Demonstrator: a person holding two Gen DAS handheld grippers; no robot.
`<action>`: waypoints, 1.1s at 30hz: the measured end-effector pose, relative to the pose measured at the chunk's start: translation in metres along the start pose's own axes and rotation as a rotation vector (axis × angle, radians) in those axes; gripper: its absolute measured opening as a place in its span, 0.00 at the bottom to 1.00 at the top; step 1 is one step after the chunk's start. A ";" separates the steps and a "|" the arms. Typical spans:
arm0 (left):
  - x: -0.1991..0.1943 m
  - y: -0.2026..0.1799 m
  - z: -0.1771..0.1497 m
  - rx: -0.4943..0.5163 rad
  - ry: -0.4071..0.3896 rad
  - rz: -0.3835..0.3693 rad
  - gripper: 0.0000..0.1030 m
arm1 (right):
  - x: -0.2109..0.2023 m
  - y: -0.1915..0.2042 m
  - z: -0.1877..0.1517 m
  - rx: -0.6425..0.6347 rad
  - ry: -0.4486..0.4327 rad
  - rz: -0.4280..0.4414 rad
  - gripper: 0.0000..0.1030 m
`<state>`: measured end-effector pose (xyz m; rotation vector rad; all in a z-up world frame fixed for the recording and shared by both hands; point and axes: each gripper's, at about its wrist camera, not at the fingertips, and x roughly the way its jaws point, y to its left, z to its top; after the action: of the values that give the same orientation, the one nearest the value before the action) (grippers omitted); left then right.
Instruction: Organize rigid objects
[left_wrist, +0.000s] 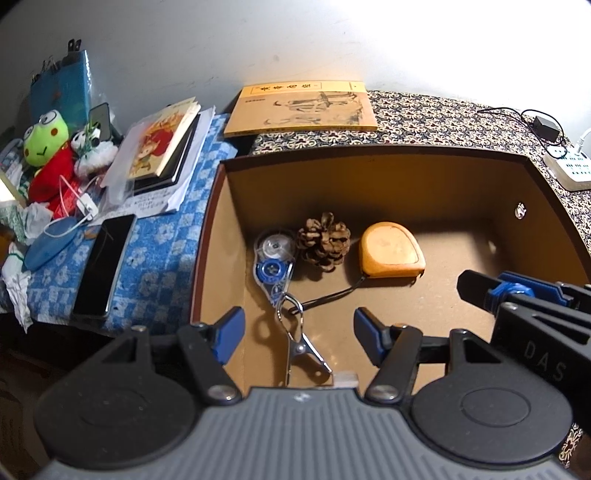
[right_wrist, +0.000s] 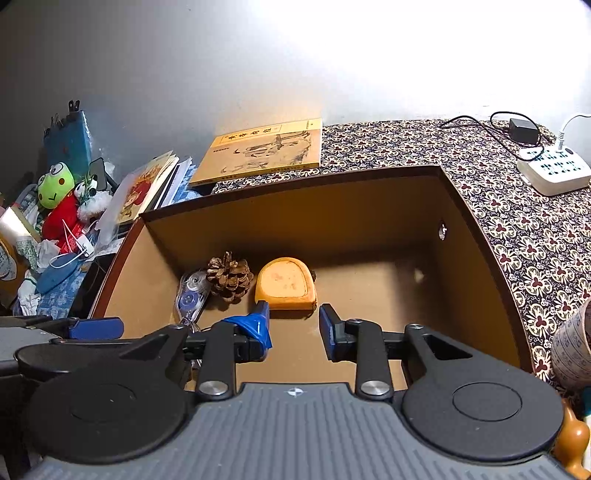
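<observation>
Left wrist: left tongs (left_wrist: 299, 334) spread apart, empty, over brown cardboard box (left_wrist: 369, 173); scaly pinecone (left_wrist: 324, 242), rounded orange tape measure (left_wrist: 392, 254), metal clip (left_wrist: 301, 343) on floor | Right wrist: right tongs (right_wrist: 293, 325) apart, empty, near tape measure (right_wrist: 286, 283); patterned table (right_wrist: 517, 236) cloth.

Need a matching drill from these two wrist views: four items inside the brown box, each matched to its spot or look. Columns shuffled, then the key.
Items:
1. pine cone
2. tape measure
3. correction tape
4. metal clip

Descriptions:
A. orange case, right of the cone
B. clear and blue, by the box's left wall
C. brown, scaly, between two items
D. shiny, nearest the left gripper

Pairs: 1-C, 2-A, 3-B, 4-D
</observation>
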<state>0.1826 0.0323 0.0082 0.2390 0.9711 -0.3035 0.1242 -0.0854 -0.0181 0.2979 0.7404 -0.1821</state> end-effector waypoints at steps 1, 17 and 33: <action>0.000 0.000 0.000 0.000 0.002 0.002 0.64 | 0.000 0.000 0.000 0.001 -0.001 -0.001 0.12; 0.005 -0.002 -0.002 0.002 0.011 0.005 0.64 | 0.000 0.002 -0.002 -0.019 -0.008 0.003 0.12; 0.011 -0.002 -0.003 -0.004 0.022 0.007 0.64 | 0.000 0.002 -0.003 -0.054 -0.045 -0.012 0.12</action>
<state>0.1851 0.0296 -0.0026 0.2425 0.9928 -0.2925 0.1228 -0.0821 -0.0202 0.2373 0.7013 -0.1793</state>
